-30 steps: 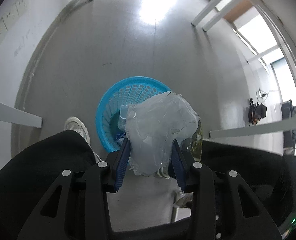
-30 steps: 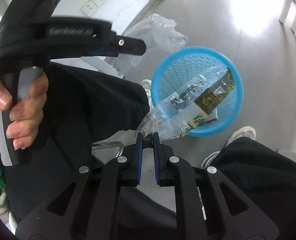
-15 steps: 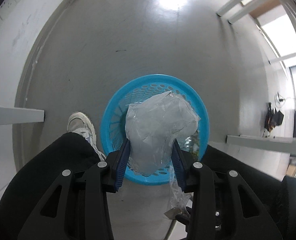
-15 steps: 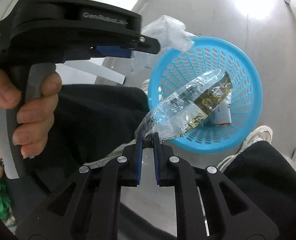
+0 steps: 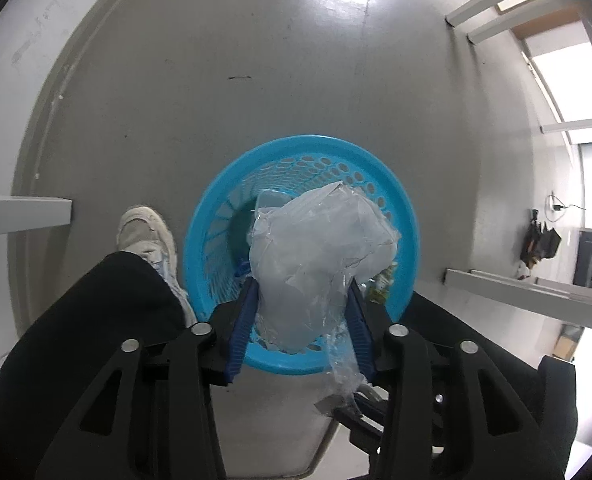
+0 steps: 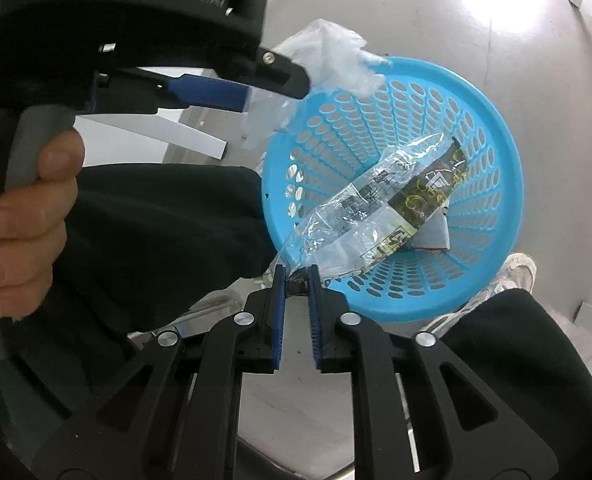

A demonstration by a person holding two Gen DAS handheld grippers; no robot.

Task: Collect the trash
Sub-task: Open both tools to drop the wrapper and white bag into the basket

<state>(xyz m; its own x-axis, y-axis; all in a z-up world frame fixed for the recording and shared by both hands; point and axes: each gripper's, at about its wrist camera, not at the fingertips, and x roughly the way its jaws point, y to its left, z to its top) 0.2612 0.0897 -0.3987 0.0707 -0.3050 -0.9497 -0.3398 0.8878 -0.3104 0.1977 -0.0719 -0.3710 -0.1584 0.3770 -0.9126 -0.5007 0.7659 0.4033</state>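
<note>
Two pieces of trash are now hanging over the blue basket [image 5: 216, 240], which has slid beneath both jaws. The left gripper [image 5: 300, 300] is clamping crumpled clear plastic [image 5: 320, 248]; the right gripper [image 6: 295, 276] is pinching a printed wrapper [image 6: 376, 216], so releasing looks imminent.

Both wrist cameras looked steeply down from close above the blue basket [image 5: 212, 224], which sat low-centre in the left view and centre-right in the right view [image 6: 492, 128].
</note>
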